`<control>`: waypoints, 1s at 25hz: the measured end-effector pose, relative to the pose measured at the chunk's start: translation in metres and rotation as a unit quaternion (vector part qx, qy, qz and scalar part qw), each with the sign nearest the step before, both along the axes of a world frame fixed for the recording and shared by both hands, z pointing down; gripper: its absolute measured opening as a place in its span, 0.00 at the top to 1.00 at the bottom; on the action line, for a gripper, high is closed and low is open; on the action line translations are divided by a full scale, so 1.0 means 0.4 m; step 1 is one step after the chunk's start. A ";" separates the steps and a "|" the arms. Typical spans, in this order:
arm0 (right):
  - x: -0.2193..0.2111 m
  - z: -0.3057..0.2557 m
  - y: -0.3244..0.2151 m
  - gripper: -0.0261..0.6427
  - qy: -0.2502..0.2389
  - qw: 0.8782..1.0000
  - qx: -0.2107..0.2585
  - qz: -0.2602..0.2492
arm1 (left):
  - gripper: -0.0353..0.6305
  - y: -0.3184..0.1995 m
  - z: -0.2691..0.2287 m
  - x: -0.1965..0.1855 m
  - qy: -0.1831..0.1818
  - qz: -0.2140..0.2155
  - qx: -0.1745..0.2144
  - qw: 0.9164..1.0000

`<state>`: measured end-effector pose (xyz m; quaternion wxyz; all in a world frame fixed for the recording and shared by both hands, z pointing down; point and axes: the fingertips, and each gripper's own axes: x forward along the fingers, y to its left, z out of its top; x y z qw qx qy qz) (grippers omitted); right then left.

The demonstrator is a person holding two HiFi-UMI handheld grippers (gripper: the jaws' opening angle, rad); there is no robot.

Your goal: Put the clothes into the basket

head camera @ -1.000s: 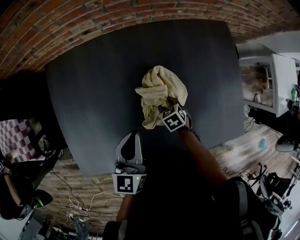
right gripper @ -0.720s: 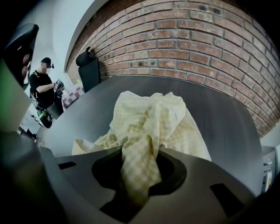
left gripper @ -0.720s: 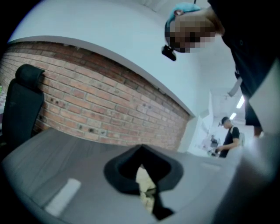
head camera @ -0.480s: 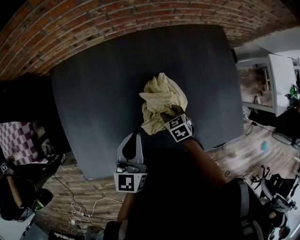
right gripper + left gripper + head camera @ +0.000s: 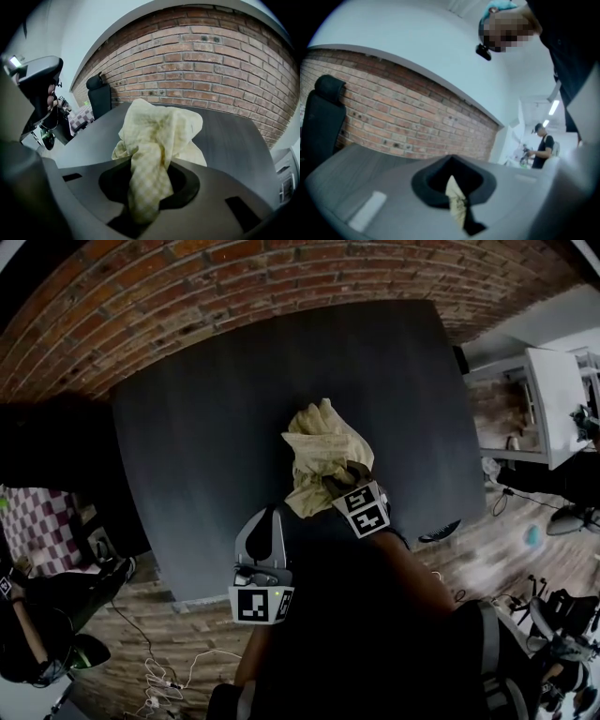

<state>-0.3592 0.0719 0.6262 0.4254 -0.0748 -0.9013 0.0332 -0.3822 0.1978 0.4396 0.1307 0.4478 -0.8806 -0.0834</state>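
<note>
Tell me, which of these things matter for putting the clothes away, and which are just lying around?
Part of the job:
- yellow checked cloth
- right hand-held gripper, clamped on the cloth
- left hand-held gripper, close by
- dark table underneath
I can't spot a basket.

Just lying about:
- black chair
- floor cables
- white shelf unit
- purple checked fabric

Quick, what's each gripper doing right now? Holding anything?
Left gripper: cannot tell; a sliver of the yellow cloth shows at its jaws.
Right gripper: closed, holding the yellow cloth.
</note>
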 end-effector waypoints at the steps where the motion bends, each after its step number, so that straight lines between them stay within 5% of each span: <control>1: 0.004 -0.010 0.004 0.80 -0.005 1.000 0.001 0.002 | 0.94 0.005 -0.005 0.004 -0.002 0.001 0.001 1.000; 25: 0.134 -0.236 0.095 0.80 -0.095 0.992 0.012 0.087 | 0.94 0.103 -0.075 0.103 -0.038 0.067 0.015 0.997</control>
